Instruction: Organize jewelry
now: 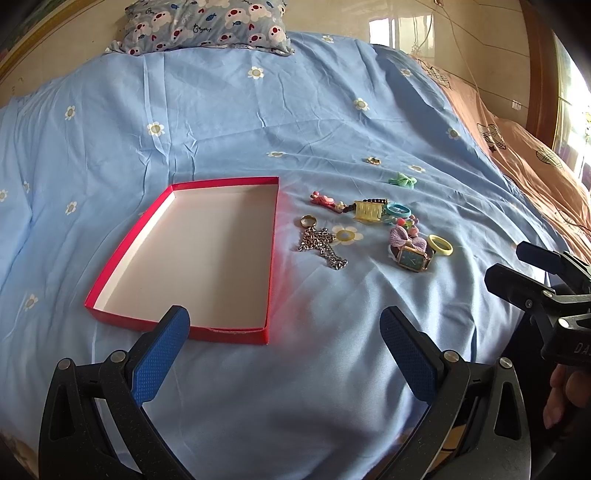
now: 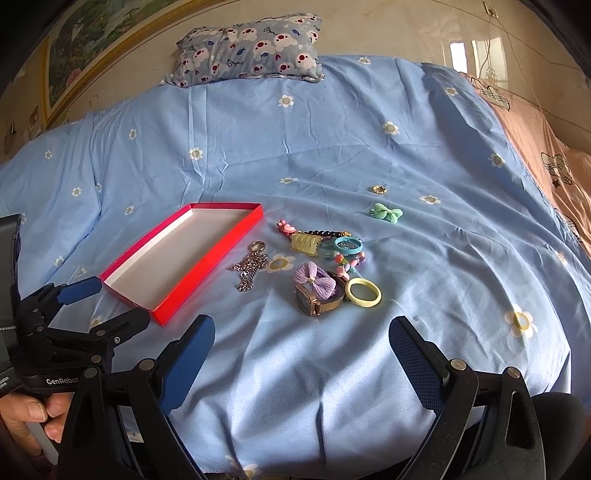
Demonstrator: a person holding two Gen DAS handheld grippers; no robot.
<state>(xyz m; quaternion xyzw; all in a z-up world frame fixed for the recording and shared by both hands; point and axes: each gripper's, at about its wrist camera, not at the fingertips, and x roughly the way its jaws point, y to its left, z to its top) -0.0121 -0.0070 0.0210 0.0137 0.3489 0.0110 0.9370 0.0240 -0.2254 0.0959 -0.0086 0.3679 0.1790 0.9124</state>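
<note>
A shallow red box [image 1: 271, 258] [image 2: 207, 269] with a white inside lies on the blue bed sheet, nothing in it. To its right lies the jewelry: a silver chain [image 1: 321, 243] [image 2: 249, 269] with a ring, a gold watch [image 1: 413, 258] [image 2: 314, 301], a purple bow [image 1: 404, 238] [image 2: 314, 277], a yellow ring [image 1: 441, 244] [image 2: 364, 292], a green bow [image 1: 402, 180] [image 2: 386, 213], a small gold ring [image 1: 373, 160] [image 2: 378, 189], beads and clips. My left gripper [image 1: 284, 321] [image 2: 107, 302] stands open near the box's front edge. My right gripper [image 2: 301, 332] [image 1: 517, 266] stands open before the watch. Both hold nothing.
A patterned pillow [image 1: 207, 24] [image 2: 251, 50] lies at the head of the bed. An orange quilt [image 1: 532, 162] [image 2: 554, 158] covers the right side. A hand [image 2: 29, 417] grips the left handle. The blue sheet [image 1: 240, 122] stretches bare behind the items.
</note>
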